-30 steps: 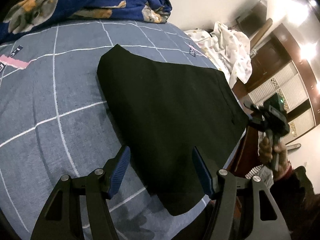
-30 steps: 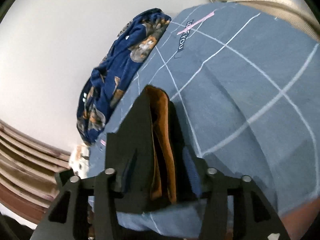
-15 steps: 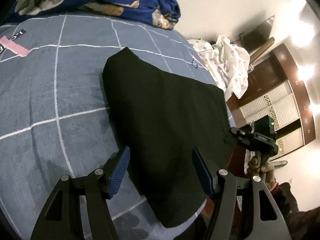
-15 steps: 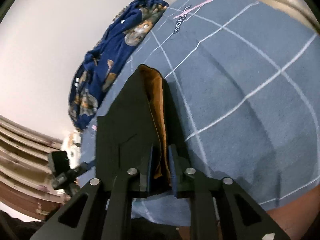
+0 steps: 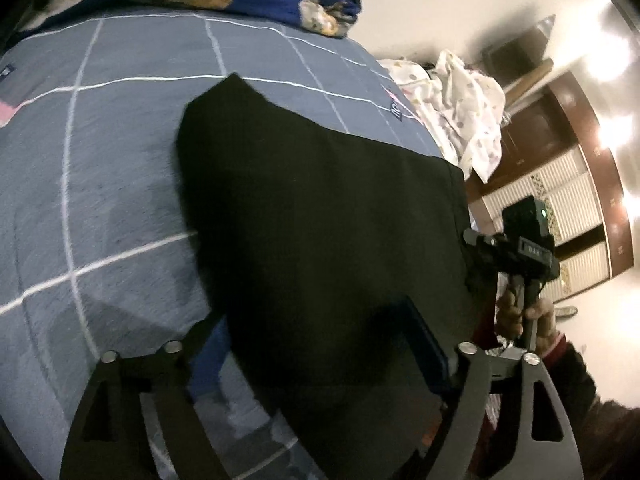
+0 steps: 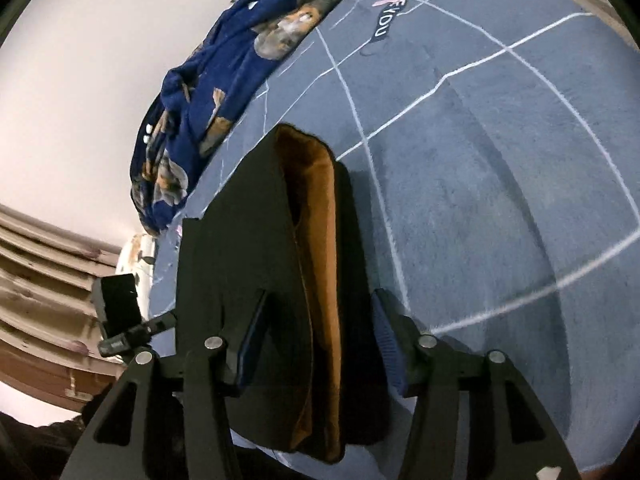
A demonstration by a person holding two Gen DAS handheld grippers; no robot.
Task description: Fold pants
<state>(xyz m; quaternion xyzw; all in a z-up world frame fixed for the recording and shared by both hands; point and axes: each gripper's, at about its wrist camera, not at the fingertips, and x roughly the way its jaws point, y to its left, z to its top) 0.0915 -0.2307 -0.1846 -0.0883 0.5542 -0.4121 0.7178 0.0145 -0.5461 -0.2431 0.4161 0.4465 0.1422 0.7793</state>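
Now we see one black pair of pants [image 5: 328, 240], folded flat with a fuzzy orange lining, on the gridded bed [image 5: 112, 184], between both opening grippers, left [image 5: 316, 352] and right [image 6: 316, 344], unpinched.

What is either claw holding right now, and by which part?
Nothing is gripped. Both claws are opening, straddling edges of the black pants without the pads pressing on them.
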